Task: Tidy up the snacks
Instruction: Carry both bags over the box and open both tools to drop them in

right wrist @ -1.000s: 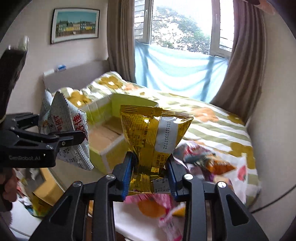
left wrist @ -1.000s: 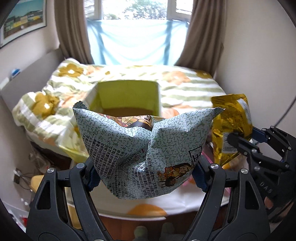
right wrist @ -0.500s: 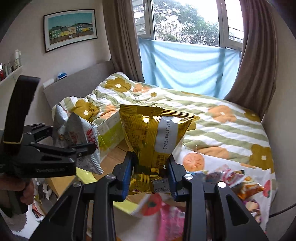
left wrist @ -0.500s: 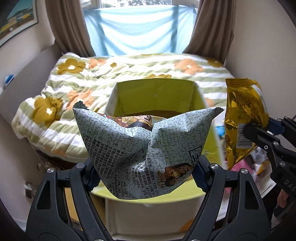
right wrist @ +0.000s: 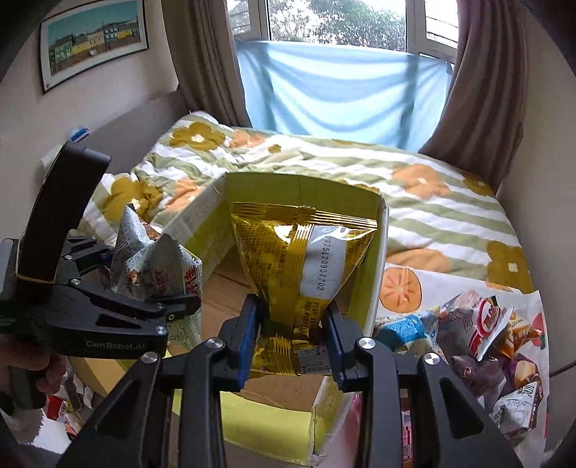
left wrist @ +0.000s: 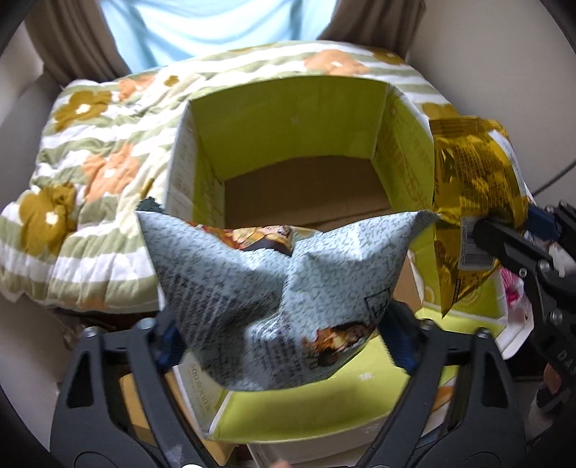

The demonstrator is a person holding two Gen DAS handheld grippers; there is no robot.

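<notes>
Quilted bed (left wrist: 90, 187); crinkly, perhaps foil bags (right wrist: 306, 259)

I am in a home bedroom: a bed (right wrist: 360, 169) under a flowered quilt (left wrist: 100, 169) lies ahead, a curtained window (right wrist: 342, 21) stands beyond the bed, and a framed picture (right wrist: 93, 37) hangs left of the bed.

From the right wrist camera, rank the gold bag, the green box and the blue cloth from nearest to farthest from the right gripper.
1. Gold bag, clamped in the right gripper.
2. Green box, just beyond, on the bed.
3. Blue cloth, far back under the window.
</notes>
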